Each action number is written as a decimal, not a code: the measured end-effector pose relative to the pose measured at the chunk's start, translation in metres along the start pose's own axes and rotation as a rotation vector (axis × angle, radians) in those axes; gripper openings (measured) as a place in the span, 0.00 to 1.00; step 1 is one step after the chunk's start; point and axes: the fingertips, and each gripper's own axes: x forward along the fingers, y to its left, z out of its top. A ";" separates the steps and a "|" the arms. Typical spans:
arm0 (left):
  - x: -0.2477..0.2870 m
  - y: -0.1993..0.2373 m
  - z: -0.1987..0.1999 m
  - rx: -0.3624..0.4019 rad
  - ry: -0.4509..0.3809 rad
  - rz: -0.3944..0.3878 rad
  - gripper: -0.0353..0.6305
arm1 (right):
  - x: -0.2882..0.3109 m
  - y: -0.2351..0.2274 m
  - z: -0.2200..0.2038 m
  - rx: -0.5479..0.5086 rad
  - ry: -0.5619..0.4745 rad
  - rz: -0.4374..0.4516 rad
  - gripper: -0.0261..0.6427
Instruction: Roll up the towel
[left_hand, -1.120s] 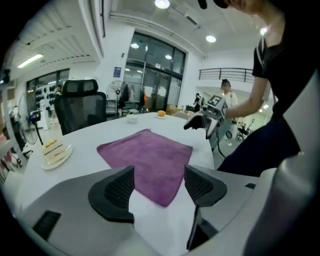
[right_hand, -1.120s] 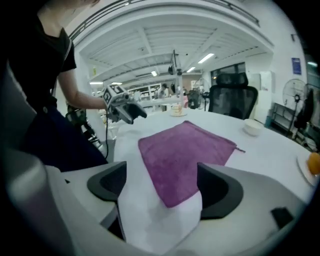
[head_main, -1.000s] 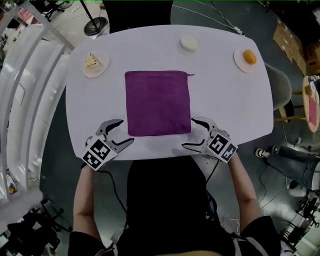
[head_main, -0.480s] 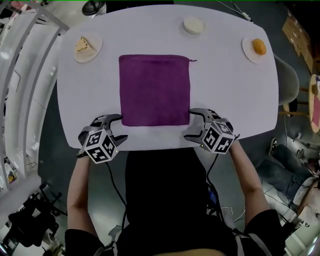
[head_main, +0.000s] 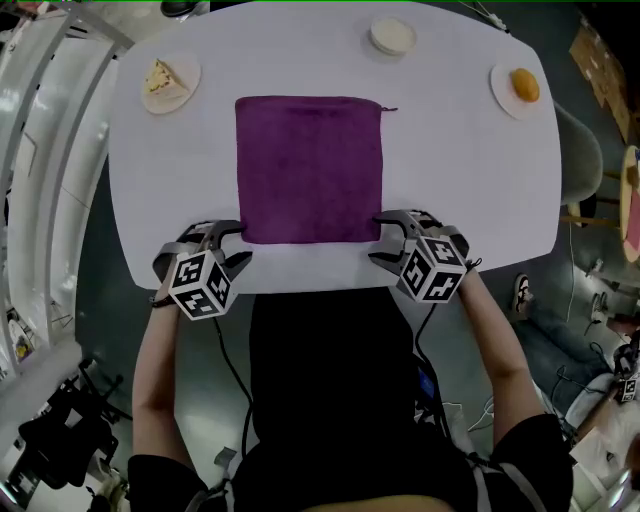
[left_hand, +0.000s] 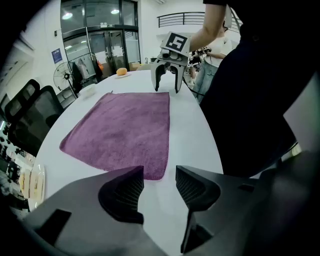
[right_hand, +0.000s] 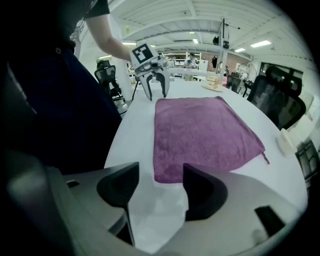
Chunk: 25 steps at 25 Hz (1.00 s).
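A purple towel (head_main: 310, 170) lies flat and square on the white table (head_main: 470, 180). My left gripper (head_main: 238, 245) stands at its near left corner and my right gripper (head_main: 378, 240) at its near right corner, both pointing steeply down. In the left gripper view the jaws of the left gripper (left_hand: 159, 182) are closing, with the towel's corner (left_hand: 152, 170) just ahead in the gap and untouched by the pads. In the right gripper view the right gripper (right_hand: 160, 187) is closing too, the towel's corner (right_hand: 167, 172) between its jaws and not pressed.
At the table's far side stand a plate with a cake slice (head_main: 170, 80), a small white dish (head_main: 392, 37) and a plate with an orange item (head_main: 520, 88). A grey chair (head_main: 578, 150) stands to the right. The table's near edge runs just under both grippers.
Both grippers have sunk onto the table at the towel's near corners and rolled. Their jaws have narrowed. The towel has not moved.
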 end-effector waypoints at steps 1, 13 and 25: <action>0.001 0.000 0.000 0.009 0.006 0.003 0.36 | 0.000 -0.002 0.000 -0.004 0.004 -0.012 0.42; 0.007 0.002 -0.004 0.102 0.058 0.040 0.19 | 0.007 0.003 -0.009 -0.073 0.088 -0.043 0.16; -0.005 0.009 0.000 0.032 -0.008 0.040 0.08 | 0.001 0.001 -0.006 -0.017 0.100 -0.054 0.06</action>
